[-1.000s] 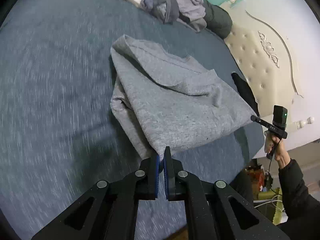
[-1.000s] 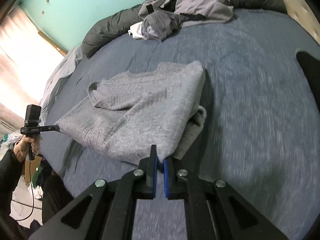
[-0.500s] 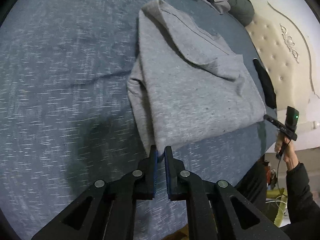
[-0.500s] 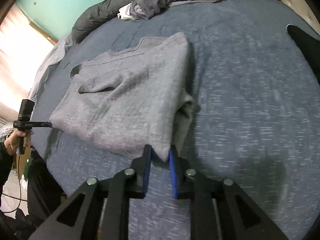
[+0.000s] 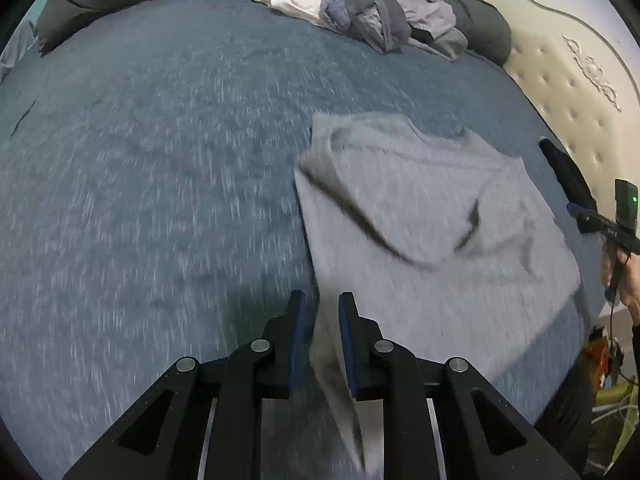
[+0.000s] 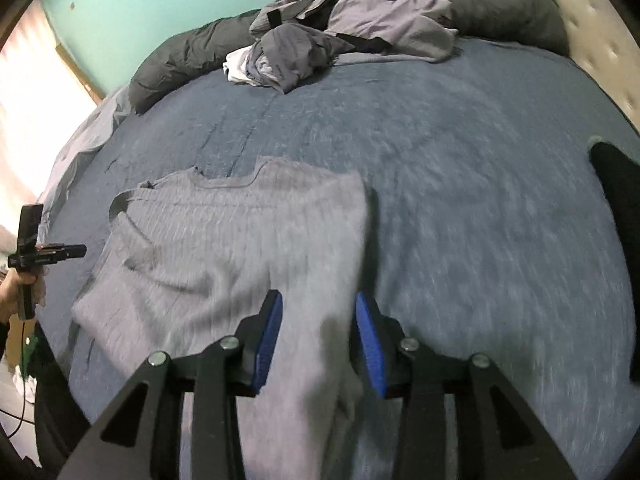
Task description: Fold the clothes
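A grey knit sweater [image 5: 432, 232] lies folded on the blue bedspread [image 5: 160, 200], its neckline toward the far side in the right wrist view [image 6: 224, 240]. My left gripper [image 5: 320, 308] is open, its blue pads standing on either side of the sweater's near left corner without pinching it. My right gripper [image 6: 318, 312] is open wider, and the sweater's near right corner lies loose between its fingers. Across the sweater, each view shows the other gripper held in a person's hand [image 5: 624, 276] [image 6: 16, 292].
A heap of grey, lilac and white clothes [image 5: 360, 8] [image 6: 340, 40] sits at the far side against a dark rolled duvet [image 6: 192, 64]. A cream tufted headboard [image 5: 580, 92] stands on the right. A black item [image 5: 566, 176] lies near it on the bed.
Both grippers have let go of the sweater's corners and opened. The sweater, held up a second ago, has come down flat on the bed, and both grippers have drawn back over its near edge.
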`<move>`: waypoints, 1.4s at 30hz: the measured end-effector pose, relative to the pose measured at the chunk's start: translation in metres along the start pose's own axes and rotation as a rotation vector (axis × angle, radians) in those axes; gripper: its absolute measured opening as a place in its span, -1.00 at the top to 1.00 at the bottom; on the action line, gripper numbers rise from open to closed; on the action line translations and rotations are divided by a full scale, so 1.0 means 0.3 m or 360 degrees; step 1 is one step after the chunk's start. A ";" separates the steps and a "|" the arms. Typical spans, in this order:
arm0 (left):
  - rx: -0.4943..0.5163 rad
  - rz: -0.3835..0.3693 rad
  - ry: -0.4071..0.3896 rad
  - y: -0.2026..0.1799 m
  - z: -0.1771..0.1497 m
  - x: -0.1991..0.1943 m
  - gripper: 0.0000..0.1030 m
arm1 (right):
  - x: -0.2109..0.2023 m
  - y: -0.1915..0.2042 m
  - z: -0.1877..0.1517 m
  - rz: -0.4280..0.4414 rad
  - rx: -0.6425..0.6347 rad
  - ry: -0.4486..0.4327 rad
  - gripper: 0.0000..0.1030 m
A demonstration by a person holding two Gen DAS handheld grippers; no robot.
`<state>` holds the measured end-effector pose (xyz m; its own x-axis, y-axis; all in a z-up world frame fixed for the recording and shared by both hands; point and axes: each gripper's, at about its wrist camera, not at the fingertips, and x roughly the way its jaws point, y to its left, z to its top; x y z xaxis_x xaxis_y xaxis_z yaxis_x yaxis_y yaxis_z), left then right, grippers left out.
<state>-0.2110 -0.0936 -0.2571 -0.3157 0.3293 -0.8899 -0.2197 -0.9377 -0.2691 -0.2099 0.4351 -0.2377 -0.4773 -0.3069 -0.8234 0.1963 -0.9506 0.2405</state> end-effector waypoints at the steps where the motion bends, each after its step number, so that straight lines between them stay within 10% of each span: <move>1: 0.0011 0.0007 -0.0003 -0.005 0.020 0.012 0.63 | 0.029 0.006 0.024 -0.0017 -0.0011 0.0009 0.21; 10: 0.0128 0.0067 -0.0008 -0.043 0.157 0.145 0.28 | 0.195 -0.004 0.159 -0.0144 -0.0101 0.0065 0.19; 23: 0.0188 0.0027 -0.0054 -0.051 0.239 0.204 0.28 | 0.365 0.000 0.212 -0.0249 -0.0218 0.0169 0.22; 28: 0.0182 0.0018 -0.0036 -0.047 0.249 0.225 0.29 | 0.369 0.002 0.209 -0.0271 -0.0249 0.0166 0.81; 36: 0.0158 0.0009 -0.0080 -0.035 0.243 0.202 0.89 | 0.250 -0.036 0.199 -0.0244 -0.0165 -0.0037 0.92; 42: 0.0105 -0.0014 -0.0154 -0.018 0.234 0.151 0.92 | 0.128 -0.092 0.193 -0.0227 -0.0053 -0.0218 0.93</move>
<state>-0.2888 -0.0659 -0.2701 -0.4006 0.3496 -0.8469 -0.2822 -0.9265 -0.2490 -0.2831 0.4468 -0.2462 -0.6141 -0.1749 -0.7696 0.1457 -0.9835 0.1072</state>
